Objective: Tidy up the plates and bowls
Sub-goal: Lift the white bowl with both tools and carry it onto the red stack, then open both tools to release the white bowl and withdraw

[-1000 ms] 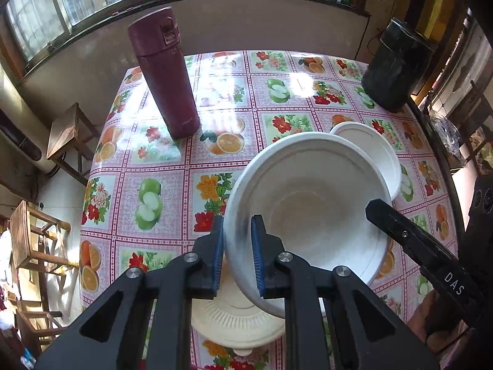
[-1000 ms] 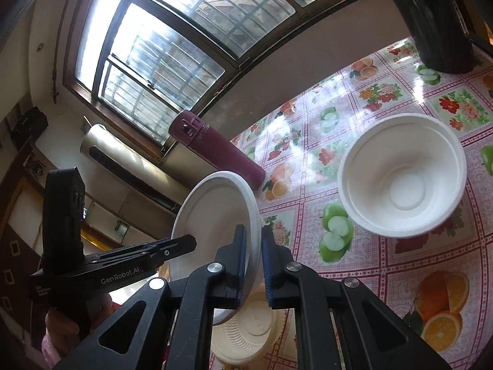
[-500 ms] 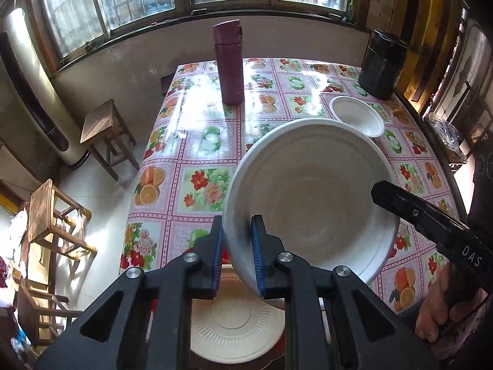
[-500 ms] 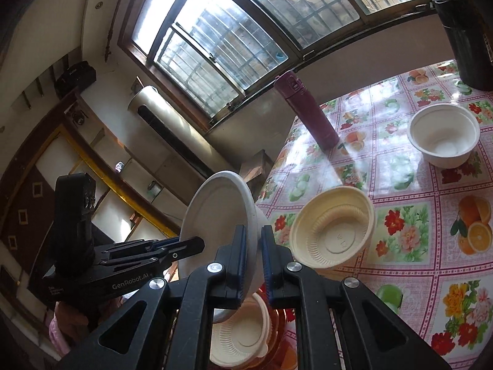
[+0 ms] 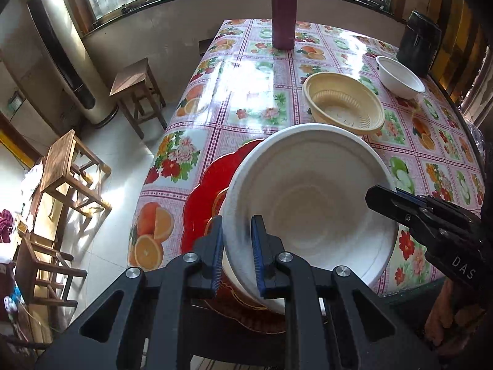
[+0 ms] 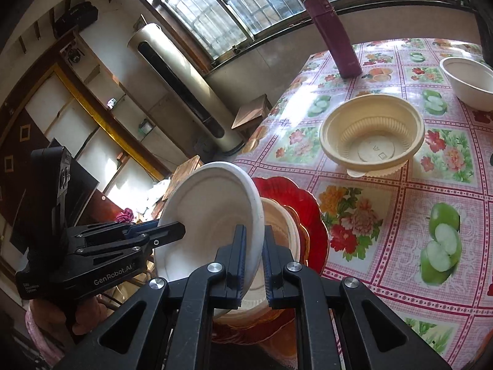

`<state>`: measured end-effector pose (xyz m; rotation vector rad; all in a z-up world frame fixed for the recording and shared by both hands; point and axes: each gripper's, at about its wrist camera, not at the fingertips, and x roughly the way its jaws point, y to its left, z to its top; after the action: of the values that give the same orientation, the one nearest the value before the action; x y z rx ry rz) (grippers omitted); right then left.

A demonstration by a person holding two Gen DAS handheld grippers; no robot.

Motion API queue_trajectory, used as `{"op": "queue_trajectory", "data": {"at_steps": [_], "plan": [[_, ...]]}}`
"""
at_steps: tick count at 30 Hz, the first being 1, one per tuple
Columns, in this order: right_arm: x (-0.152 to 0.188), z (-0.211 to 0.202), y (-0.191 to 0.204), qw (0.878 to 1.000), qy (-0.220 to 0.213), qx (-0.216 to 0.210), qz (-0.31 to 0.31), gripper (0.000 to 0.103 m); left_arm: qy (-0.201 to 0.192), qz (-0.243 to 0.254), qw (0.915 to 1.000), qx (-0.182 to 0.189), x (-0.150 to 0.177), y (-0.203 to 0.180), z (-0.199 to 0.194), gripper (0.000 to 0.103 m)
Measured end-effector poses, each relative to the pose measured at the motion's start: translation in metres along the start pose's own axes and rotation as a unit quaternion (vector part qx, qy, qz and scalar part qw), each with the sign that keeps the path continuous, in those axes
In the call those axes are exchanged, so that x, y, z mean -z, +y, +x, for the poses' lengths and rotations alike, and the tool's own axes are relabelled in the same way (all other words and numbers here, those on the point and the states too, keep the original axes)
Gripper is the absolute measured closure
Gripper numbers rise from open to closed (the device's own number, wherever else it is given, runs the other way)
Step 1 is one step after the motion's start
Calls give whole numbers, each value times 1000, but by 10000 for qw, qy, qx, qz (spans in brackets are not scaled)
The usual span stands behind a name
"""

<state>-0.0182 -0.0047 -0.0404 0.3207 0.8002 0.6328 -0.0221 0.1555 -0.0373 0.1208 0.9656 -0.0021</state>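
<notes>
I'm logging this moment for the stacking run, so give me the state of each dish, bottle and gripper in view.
White plate: lifted, tilted, gripped at opposite rims by both grippers.
Left gripper: shut on the plate rim.
Right gripper: shut on the plate rim.
Red plate: flat at the table edge, a cream dish on it.
Yellow bowl: upright, empty.
White bowl: upright, empty.
Maroon bottle: standing, lid closed.

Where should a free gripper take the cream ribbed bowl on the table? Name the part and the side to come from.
Take the cream ribbed bowl by its thin rim, one finger inside the wall and one outside. It sits upright and open, apart from the red plate and the small white bowl, so coming from above at the near edge, by its little tab, looks clearest.
</notes>
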Motion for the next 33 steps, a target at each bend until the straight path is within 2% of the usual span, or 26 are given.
{"op": "queue_trajectory", "data": {"at_steps": [4, 12, 18, 20, 22, 23, 24, 28, 31, 33], "plan": [[9, 12, 0, 9998, 151, 104, -15, 93, -60, -39, 10000, -33, 11, 6, 5, 88], [14, 17, 3, 9996, 105, 178, -172, 93, -219, -75, 9996, -155, 20, 8, 3, 88], [20, 16, 15, 9961, -116, 519, -710, 89, -394, -109, 9982, -442, 23, 9, 1, 85], [22, 13, 20, 9938, -220, 605, -904, 87, -537, -152, 9966, -604, 24, 11, -3, 77], [24, 7, 25, 9903, -354, 752, -1111, 71, -751, -216, 9939, -778, 24, 13, -11, 53], [25, 3, 27, 9898, -390, 733, -1159, 56, -881, -251, 9922, -851, 24, 13, -16, 46], [24, -1, 27, 9899, -441, 655, -1176, 48, -1027, -290, 9899, -930, 24, 14, -21, 35], [18, -23, 24, 9883, -755, 449, -1244, 42, -1630, -288, 9776, -1299, 24, 8, -45, 28], [11, -42, 13, 9860, -1084, 435, -1187, 33, -1960, -201, 9699, -1428, 21, -6, -58, 21], [6, -55, 0, 9845, -1284, 496, -1083, 28, -2091, -32, 9669, -1463, 18, -23, -63, 21]]}}
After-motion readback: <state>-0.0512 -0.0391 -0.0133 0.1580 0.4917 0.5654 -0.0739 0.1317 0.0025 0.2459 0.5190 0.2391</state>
